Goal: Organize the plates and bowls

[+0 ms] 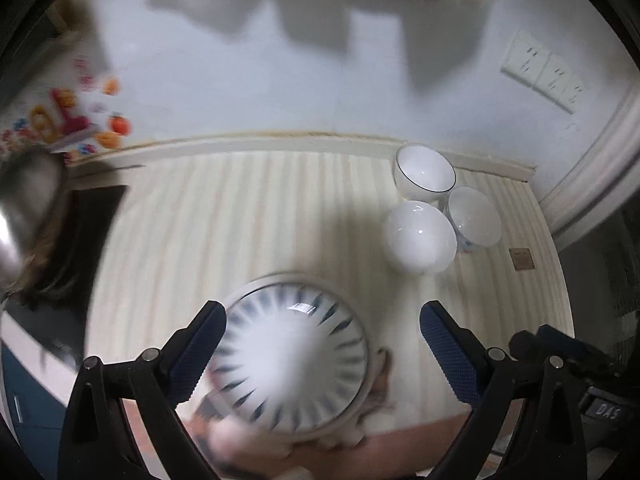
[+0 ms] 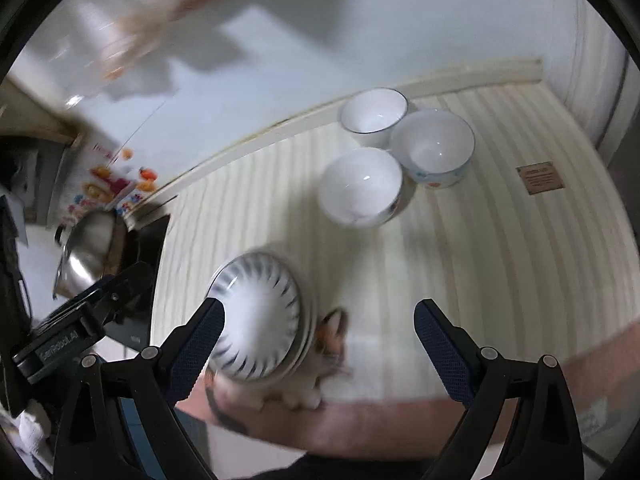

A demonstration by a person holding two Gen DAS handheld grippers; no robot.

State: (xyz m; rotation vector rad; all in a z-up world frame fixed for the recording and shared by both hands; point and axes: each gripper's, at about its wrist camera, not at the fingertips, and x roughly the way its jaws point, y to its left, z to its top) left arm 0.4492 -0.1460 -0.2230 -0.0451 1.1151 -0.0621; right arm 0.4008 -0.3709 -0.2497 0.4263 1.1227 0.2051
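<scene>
The cream striped mat is spread across the counter. A blue-rayed bowl, blurred, is seen at its near edge, stacked on a plate. Three white bowls are clustered at the far right. The left gripper and right gripper are both held wide open, empty.

Three white bowls are sitting close together on the striped mat. One bowl with dark radiating stripes is resting near the front edge, on what may be a plate beneath it, though blur is hiding how many pieces are stacked there. One steel pot is standing at the left. Two grippers, the left and the right, are each showing two fingers spread wide.
</scene>
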